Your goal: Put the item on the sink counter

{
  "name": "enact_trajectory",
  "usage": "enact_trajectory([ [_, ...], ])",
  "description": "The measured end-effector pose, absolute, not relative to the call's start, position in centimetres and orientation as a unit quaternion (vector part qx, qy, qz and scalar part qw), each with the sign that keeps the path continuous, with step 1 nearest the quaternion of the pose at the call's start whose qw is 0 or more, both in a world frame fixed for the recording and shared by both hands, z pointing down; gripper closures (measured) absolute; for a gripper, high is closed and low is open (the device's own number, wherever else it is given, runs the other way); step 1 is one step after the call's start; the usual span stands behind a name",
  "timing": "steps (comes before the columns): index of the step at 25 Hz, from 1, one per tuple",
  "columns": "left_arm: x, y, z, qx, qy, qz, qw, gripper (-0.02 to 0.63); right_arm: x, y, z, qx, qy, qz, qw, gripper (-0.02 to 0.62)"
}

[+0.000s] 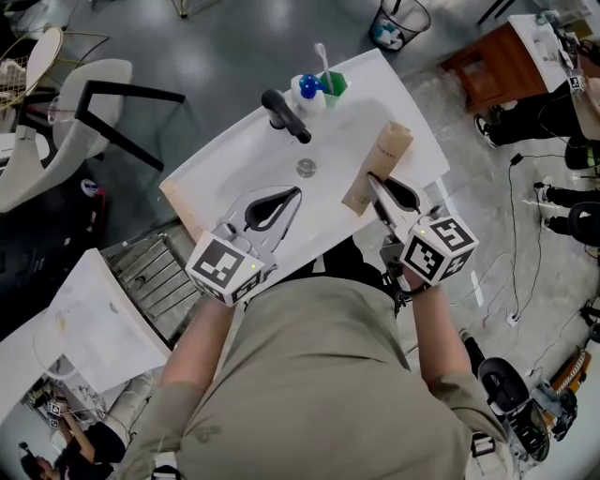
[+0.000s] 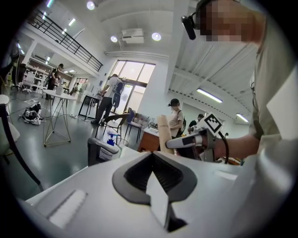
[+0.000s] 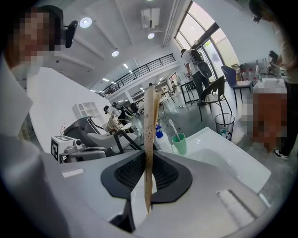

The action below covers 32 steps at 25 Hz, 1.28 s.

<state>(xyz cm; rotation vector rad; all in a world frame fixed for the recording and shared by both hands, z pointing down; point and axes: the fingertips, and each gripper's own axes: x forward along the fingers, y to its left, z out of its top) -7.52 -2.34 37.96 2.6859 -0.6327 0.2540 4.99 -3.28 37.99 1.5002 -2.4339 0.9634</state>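
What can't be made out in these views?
- Print on the tan packet: too small in head view, edge-on in right gripper view.
- Near edge of the sink: partly behind the person's torso, head view.
- Label on the blue-capped bottle: too small, head view.

i'm in a big open hall that looks like a lab or test workshop. the white sink (image 1: 234,169) near me stands by itself on a polished grey floor (image 1: 234,47), with loose cables (image 1: 513,234) trailing on the right, a wire waste bin (image 1: 398,23) on the far side and a wooden desk (image 1: 492,61) at far right. further off i see a high ceiling with round lights (image 2: 156,36), a railed mezzanine (image 2: 65,44) at far left, tall windows (image 2: 132,76), trestle work tables (image 2: 56,100) and other people (image 2: 111,95) standing at benches.
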Motion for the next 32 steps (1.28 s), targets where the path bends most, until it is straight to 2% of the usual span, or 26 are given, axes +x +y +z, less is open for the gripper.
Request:
enact_trajectory([
  [13,-7.7,-2.5,38.0,0.937,-0.277,0.099,0.189,0.600,6.3,-6.1,38.4,0.454,-0.828,0.314,0.098,0.541],
  [32,-5.0,-5.2,39.0,0.904,-0.356,0.108,0.209,0.600,12.5,-12.3,41.6,0.404,-0.842,0.313,0.170,0.541],
])
